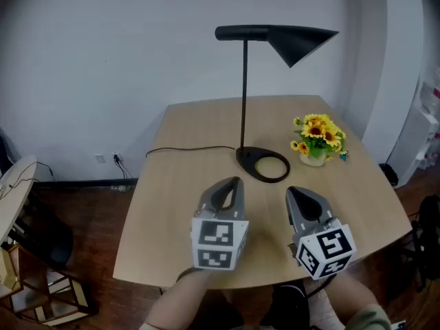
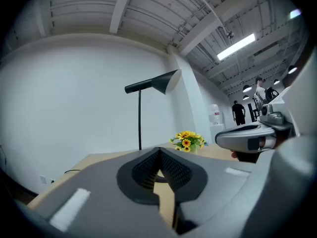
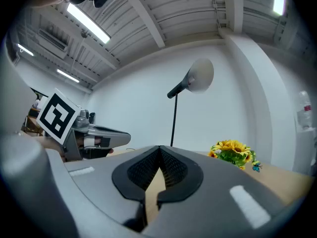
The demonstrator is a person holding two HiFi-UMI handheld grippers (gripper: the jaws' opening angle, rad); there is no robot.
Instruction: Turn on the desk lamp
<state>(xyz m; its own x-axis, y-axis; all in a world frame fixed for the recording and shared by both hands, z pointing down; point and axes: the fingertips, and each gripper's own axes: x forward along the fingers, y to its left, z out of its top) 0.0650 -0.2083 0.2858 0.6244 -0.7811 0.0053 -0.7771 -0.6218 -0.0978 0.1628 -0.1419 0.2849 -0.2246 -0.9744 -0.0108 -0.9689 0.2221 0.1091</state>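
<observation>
The person's arms (image 1: 185,300) are cut off at the bottom edge, so only a bit of them shows. The left gripper (image 1: 234,183) and the right gripper (image 1: 294,193) are held side by side over the table (image 1: 172,212), just in front of the desk lamp (image 1: 244,88). Each gripper has its jaws pressed together at the tips, and nothing is between them.

In both gripper views the jaws cover most of the lamp's bottom part. Only the thin pole and the pointy shade (image 1: 297,43) stick up behind them.

From the head view, the lamp's round black base (image 1: 247,158) sits on the table a little past the grippers. It is not touching either one. I cannot tell where the lamp's switch is.

A small pot of yellow flowers (image 1: 317,135) stands near the lamp, on its right. A black cord (image 1: 185,148) runs from the lamp's base to the left, across the table. A white wall (image 1: 103,60) is behind the lamp.

In the left gripper view, some people (image 2: 239,112) stand far off to the right of the lamp. They are too small to make out.
</observation>
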